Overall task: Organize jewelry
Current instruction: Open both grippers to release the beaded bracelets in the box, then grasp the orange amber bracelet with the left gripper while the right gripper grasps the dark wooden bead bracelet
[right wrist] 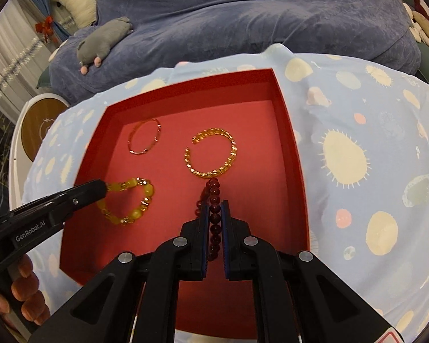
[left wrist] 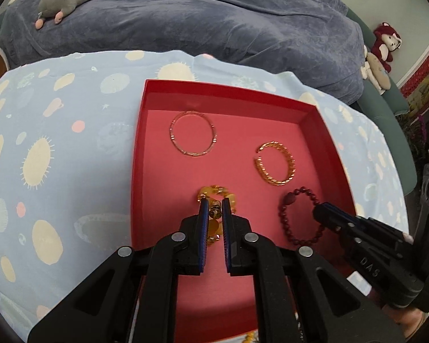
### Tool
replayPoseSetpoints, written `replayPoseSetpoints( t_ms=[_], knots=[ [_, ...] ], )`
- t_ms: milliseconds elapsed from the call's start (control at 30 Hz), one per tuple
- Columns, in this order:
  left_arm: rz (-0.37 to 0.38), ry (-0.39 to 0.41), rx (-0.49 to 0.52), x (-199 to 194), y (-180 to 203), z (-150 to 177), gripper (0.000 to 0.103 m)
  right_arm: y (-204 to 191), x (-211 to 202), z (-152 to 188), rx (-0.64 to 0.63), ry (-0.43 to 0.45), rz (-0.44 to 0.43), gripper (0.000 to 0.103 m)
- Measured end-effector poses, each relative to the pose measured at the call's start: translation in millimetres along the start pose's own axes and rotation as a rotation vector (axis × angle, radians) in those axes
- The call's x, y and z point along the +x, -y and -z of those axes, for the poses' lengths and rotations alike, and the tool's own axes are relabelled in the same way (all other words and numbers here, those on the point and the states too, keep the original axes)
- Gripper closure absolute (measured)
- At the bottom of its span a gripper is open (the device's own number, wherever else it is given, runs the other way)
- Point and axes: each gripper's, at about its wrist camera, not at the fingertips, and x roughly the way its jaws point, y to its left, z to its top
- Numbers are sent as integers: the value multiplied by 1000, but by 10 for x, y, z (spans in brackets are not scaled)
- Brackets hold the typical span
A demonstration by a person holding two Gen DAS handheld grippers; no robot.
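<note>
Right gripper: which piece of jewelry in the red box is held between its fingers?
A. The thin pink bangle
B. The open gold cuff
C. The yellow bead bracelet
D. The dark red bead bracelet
D. In the right wrist view the right gripper has its fingers closed on the dark red bead bracelet, while the left gripper holds the yellow bead bracelet.

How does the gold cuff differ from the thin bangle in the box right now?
The gold cuff is an open ring with a gap on one side; the thin bangle is a closed loop. The cuff is a wide, textured, bright gold band; the bangle is slim wire, pinkish, with small bead-like marks. The cuff sits nearer the right gripper, the bangle farther back-left. Both lie flat on the red box floor, ungripped.
</note>
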Motion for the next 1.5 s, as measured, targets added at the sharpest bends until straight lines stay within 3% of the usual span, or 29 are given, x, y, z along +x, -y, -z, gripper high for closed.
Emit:
replayPoseSetpoints(
  t_ms=[200, 333, 367, 400, 433, 533, 733, 1033, 1300, 1500],
  knots=[
    [-124, 2, 35, 135, -84, 12, 94, -125, 153, -51, -81, -13, 58, 96],
    [-146, 34, 49, 126, -57, -17, 91, -230, 188, -89, -111, -5, 77, 89],
    [-142, 49, 48, 100, -48, -33, 88, -244, 152, -97, -113, 10, 80, 87],
    [-141, 58, 43, 67, -51, -43, 75, -248, 99, -103, -111, 29, 85, 78],
    [-134, 71, 37, 27, -50, -56, 70, -251, 38, -110, -107, 49, 87, 69],
    [-158, 116, 35, -109, -18, -74, 57, -228, -157, -91, -88, 92, 78, 63],
    [-171, 154, 35, -422, 23, 125, 56, -114, -543, 90, -43, 135, 68, 63],
    [-185, 142, 14, -765, 12, 819, 54, 98, -940, 702, 2, 121, 86, 63],
    [-165, 60, -45, -688, -23, 1310, 53, 210, -965, 1320, 55, 61, 97, 63],
    [-176, 19, -47, -485, 3, 1446, 53, 213, -958, 1563, 61, 38, 95, 63]
  ],
)
